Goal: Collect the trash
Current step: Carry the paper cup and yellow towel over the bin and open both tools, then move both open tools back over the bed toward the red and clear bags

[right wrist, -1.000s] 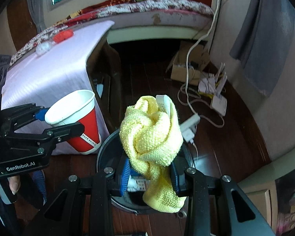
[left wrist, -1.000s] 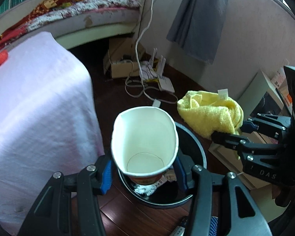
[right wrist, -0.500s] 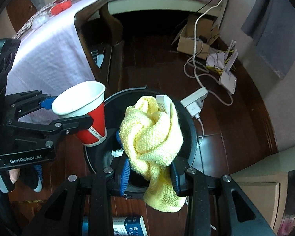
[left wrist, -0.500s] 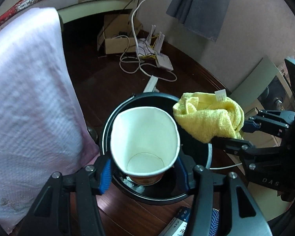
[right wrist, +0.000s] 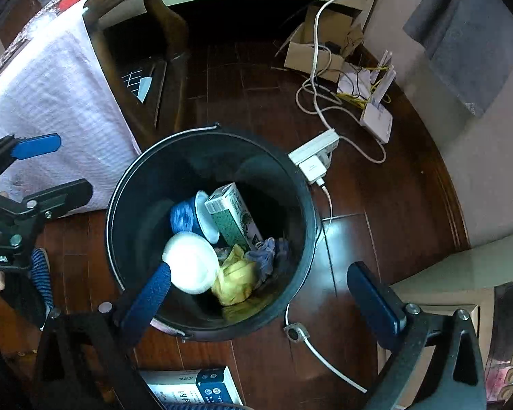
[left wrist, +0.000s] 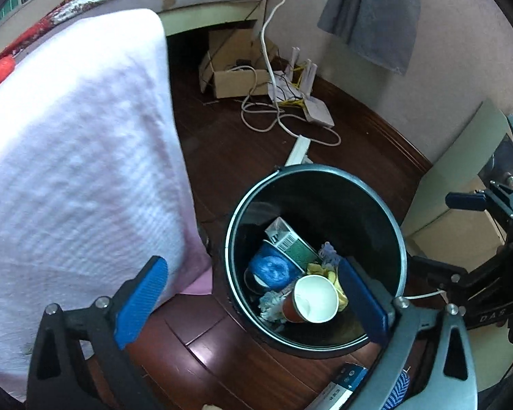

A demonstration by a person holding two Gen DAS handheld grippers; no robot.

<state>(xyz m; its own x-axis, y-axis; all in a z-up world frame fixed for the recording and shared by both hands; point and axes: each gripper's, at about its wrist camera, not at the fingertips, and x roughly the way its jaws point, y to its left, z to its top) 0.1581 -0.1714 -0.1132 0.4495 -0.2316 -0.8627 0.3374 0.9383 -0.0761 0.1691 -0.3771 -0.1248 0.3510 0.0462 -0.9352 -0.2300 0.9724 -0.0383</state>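
Observation:
A black round trash bin [left wrist: 316, 174] [right wrist: 301, 212] stands on the dark wood floor. Inside lie a red paper cup [left wrist: 313, 302] [right wrist: 189, 261] on its side, a yellow cloth [right wrist: 234, 278] [left wrist: 340, 294], a green and white carton [left wrist: 289, 242] [right wrist: 232, 218], a blue cup [left wrist: 270, 271] [right wrist: 184, 217] and a grey-blue rag [right wrist: 268, 256]. My left gripper [left wrist: 253, 302] is open and empty above the bin's near rim. My right gripper [right wrist: 260, 297] is open and empty above the bin. Each gripper shows at the edge of the other's view.
A table with a pale pink cloth [left wrist: 71, 157] [right wrist: 51, 102] stands left of the bin. A power strip [right wrist: 313, 157], cables, a router [right wrist: 376, 119] and a cardboard box [left wrist: 236, 75] lie on the floor behind. A book [right wrist: 191, 389] lies at the front. A pale cabinet [left wrist: 458, 184] stands right.
Both grippers have opened. The red paper cup and the yellow cloth have dropped into the bin. Both grippers now hang empty above it.

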